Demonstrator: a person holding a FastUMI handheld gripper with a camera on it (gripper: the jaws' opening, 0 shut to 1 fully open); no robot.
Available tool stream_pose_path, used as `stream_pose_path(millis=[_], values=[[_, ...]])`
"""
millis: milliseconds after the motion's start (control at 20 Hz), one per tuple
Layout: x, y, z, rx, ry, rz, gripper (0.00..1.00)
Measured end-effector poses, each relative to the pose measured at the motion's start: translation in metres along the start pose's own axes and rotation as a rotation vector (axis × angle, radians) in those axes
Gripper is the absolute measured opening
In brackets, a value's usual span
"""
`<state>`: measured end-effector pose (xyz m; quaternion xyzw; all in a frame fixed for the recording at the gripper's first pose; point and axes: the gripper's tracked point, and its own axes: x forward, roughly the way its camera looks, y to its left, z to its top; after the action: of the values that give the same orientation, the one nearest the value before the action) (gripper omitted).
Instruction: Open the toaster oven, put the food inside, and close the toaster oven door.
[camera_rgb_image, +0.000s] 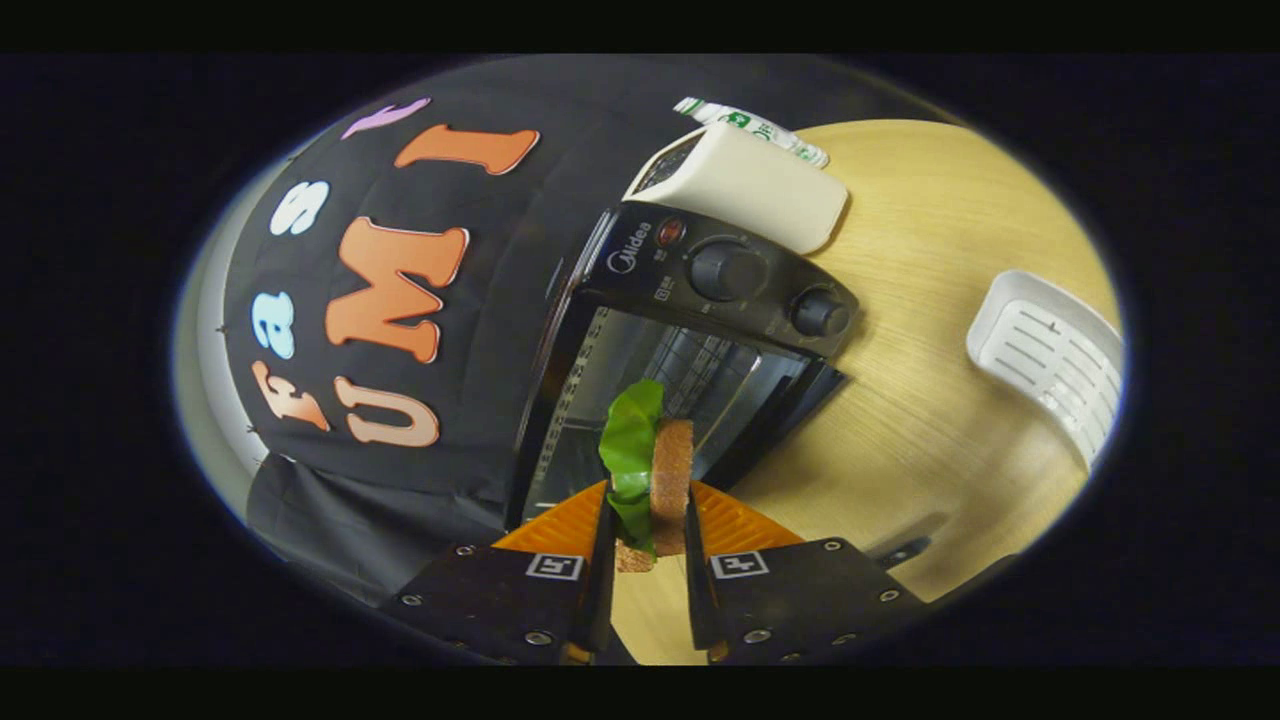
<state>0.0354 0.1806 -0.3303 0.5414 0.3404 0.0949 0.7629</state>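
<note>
The sandwich (655, 470), bread and a green leaf held upright between the two fingers of the tool (648, 545) closed on it, should go level and straight through the open mouth of the oven (700, 300) just ahead on the desk (930, 400)

My gripper (650, 520) is rolled to one side, so the view ahead of it sits tilted. Its two fingers (603, 545) stand close together, both pressing on the sandwich (660, 470), which stands on edge between them and pokes out past their tips.
</note>
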Motion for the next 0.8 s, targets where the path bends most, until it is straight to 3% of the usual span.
stream_pose_path(millis=[500,700,800], values=[[0.06,0.009,0.013,0.189,-0.116,0.021,0.34],[0.074,0.006,0.009,0.196,-0.135,-0.052,0.36],[0.075,0.002,-0.004,0.159,-0.124,-0.092,0.56]])
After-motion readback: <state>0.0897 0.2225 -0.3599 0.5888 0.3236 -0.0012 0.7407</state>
